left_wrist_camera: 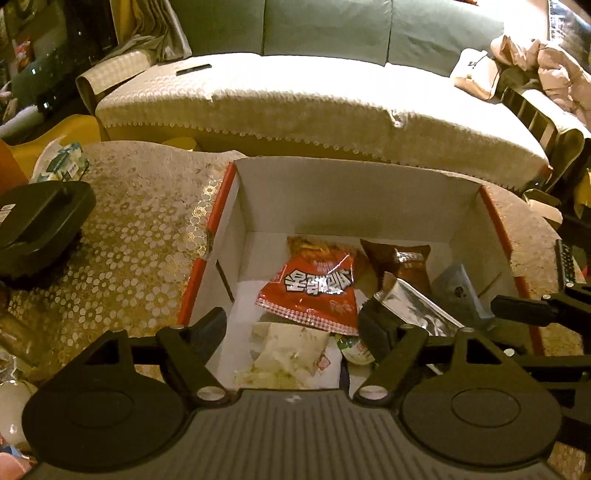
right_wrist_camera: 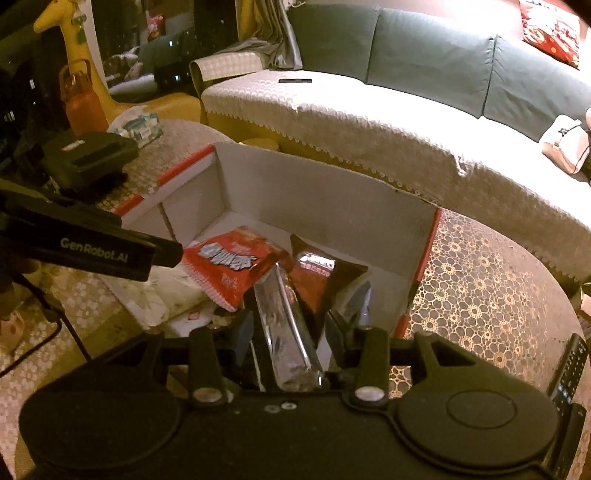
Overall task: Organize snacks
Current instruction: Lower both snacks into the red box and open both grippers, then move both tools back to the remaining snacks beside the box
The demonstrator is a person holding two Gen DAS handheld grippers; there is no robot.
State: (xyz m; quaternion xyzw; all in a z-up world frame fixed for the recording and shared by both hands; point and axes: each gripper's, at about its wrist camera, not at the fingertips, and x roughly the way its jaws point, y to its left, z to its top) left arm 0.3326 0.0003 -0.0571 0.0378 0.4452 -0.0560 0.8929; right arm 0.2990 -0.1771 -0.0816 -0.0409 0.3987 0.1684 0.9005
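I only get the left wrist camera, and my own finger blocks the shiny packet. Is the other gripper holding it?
Observer: It looks so. In the right wrist view, the right gripper has its fingers close on both sides of the silver packet, over the box.
Operator: What's past the black thing on the table?
Observer: A red bottle stands there, beside a yellow giraffe toy.
Operator: Anything fun on the sofa?
Observer: A red patterned cushion sits at the far right end of the sofa.
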